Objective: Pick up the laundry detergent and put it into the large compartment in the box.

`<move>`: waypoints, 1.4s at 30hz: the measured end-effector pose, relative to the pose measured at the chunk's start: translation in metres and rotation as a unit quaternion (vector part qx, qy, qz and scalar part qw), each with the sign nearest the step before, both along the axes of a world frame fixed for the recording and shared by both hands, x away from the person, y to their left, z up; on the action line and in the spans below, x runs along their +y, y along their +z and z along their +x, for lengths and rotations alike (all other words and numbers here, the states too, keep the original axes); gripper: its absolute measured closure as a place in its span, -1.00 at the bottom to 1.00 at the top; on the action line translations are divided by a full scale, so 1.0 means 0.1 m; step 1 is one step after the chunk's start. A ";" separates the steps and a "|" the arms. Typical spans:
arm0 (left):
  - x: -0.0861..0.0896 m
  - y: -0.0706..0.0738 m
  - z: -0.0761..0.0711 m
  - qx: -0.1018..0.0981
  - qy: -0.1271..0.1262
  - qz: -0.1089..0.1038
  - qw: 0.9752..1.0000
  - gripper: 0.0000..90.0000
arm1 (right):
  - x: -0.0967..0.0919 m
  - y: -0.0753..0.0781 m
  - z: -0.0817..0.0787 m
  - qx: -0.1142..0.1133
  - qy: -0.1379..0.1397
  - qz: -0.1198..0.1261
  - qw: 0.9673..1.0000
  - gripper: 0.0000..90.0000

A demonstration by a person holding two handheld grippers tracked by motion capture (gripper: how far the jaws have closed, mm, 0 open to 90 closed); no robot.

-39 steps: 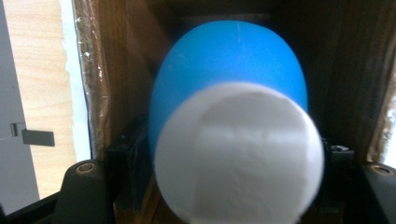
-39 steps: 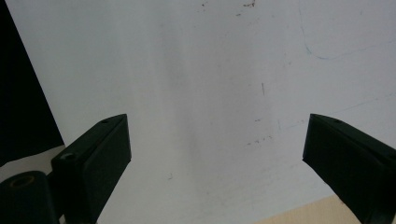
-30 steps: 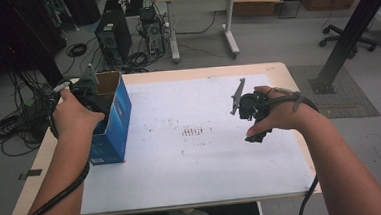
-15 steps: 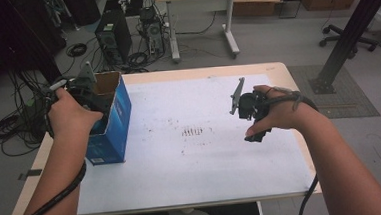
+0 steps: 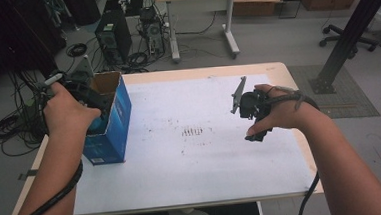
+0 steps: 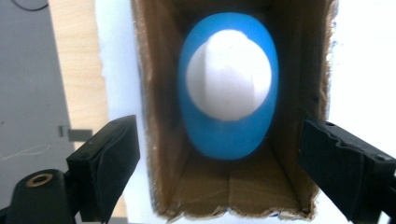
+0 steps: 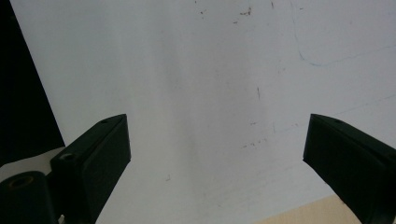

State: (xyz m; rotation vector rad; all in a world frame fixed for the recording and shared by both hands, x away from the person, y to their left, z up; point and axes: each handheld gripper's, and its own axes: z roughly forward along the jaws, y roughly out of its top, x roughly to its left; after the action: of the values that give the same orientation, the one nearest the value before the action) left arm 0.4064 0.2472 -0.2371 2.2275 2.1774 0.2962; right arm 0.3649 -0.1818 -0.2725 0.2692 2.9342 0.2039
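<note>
A person at a wooden table (image 5: 283,77) covered with a white sheet (image 5: 191,157) holds the left gripper (image 6: 219,154) over the open top of a tall blue cardboard box (image 5: 114,127) that stands upright near the table's left edge. Seen along that gripper, its two black fingers (image 6: 109,154) stand wide apart, one on each side of the box's brown mouth, touching nothing; they have just been opening, with nothing clamped between them. Down inside the box lies a blue egg-shaped object with a round white face (image 6: 229,84), resting against the brown cardboard walls towards the far end of the bottom, well clear of both fingers. From above, the left hand (image 5: 66,112) covers the gripper at the box's rim, its black cable running back along the forearm.

The right hand (image 5: 279,114) holds the right gripper (image 5: 248,106) above the right half of the white sheet, well apart from the box. In that gripper's own view its black fingers (image 7: 98,154) are spread wide over the bare, lightly speckled sheet, with nothing between them. A patch of small dark marks (image 5: 194,132) shows near the middle of the sheet. Beyond the table, a computer tower (image 5: 110,37) and coiled cables (image 5: 9,128) sit on the grey floor.
</note>
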 end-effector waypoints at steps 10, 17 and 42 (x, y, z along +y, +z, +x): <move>0.03 0.06 0.01 0.003 0.002 0.004 1.000 -0.90 | -0.02 0.01 0.00 -0.001 -0.001 -0.001 1.000 -0.84; 0.01 0.10 0.03 0.007 -0.005 0.003 1.000 -0.99 | -0.05 0.01 0.00 -0.001 -0.001 0.000 1.000 -0.84; -0.28 0.58 0.09 -0.012 -0.131 0.001 0.991 -1.00 | -0.11 0.05 0.00 -0.001 -0.004 0.001 1.000 -0.84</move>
State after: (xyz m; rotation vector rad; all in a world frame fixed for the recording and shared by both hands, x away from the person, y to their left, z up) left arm 0.4152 0.2193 -0.1789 2.4583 1.8435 0.3143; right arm 0.3645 -0.1932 -0.2679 0.2812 2.9303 0.2069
